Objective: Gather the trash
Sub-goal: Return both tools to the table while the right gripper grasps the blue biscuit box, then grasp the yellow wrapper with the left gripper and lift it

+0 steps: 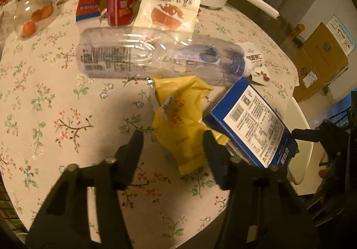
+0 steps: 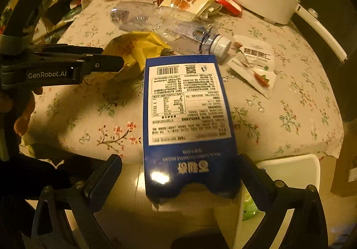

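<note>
Nearest, at the table's (image 2: 290,128) near edge, the blue box (image 2: 187,119) juts out past the rim, its torn end between the spread fingers of the right gripper (image 2: 178,171); the jaws stand wide and whether either pad touches the card I cannot tell. It looks like an empty, light carton, stiff across its flat faces but easy to crush at the ragged end, so a hold across its narrow sides a little above the tear seems best. Below that edge stands a white bin (image 2: 290,164). Just left of the box lies the yellow wrapper (image 1: 180,124), with the left gripper (image 1: 174,137) open around its near end, not yet closed: soft, crinkly, nearly weightless, best pinched at a bunched fold. Farther in, toward the table's middle, the clear bottle (image 1: 156,57) lies on its side, slippery and apt to roll
</note>
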The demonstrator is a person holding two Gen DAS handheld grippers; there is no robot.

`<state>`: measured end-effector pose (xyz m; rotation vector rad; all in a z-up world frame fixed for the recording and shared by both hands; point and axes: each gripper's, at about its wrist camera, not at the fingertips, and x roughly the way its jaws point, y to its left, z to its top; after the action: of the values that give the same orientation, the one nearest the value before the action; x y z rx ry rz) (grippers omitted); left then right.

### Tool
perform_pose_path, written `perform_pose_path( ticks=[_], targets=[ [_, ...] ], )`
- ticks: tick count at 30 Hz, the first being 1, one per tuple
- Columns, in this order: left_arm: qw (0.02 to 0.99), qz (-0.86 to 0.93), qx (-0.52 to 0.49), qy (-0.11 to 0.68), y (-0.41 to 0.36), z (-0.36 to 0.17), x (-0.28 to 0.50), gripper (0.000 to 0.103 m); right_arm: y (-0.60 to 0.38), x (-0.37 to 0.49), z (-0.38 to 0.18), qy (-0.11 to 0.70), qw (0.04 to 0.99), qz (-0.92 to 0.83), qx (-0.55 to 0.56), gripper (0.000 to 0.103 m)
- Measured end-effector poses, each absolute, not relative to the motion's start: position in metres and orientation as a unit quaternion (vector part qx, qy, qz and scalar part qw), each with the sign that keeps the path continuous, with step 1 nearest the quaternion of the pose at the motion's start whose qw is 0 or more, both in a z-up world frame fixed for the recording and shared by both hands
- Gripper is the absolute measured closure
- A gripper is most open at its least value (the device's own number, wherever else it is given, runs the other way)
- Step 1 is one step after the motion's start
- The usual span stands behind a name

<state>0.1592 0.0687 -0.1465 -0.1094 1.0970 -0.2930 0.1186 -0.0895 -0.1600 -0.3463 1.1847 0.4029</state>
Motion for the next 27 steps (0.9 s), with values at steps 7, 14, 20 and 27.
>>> perform_pose_path(
  ticks=[7,14,20,27],
  targets=[
    [0.839,-0.143,-0.068,0.521,0.071,-0.148,0.162,0.088,-0.079,0.129,-0.167,0.545,0.802,0.17,-0.178,0.0],
    [0.844,-0.142,-0.06,0.514,0.069,-0.14,0.16,0.098,-0.081,0.139,-0.161,0.538,0.809,0.175,-0.16,0.014],
    [0.846,-0.134,-0.055,0.513,0.07,-0.136,0.157,0.1,-0.074,0.134,-0.154,0.529,0.809,0.189,-0.171,0.049],
    [0.844,-0.131,-0.061,0.516,0.073,-0.136,0.157,0.1,-0.076,0.141,-0.165,0.541,0.804,0.169,-0.176,0.005]
  ],
)
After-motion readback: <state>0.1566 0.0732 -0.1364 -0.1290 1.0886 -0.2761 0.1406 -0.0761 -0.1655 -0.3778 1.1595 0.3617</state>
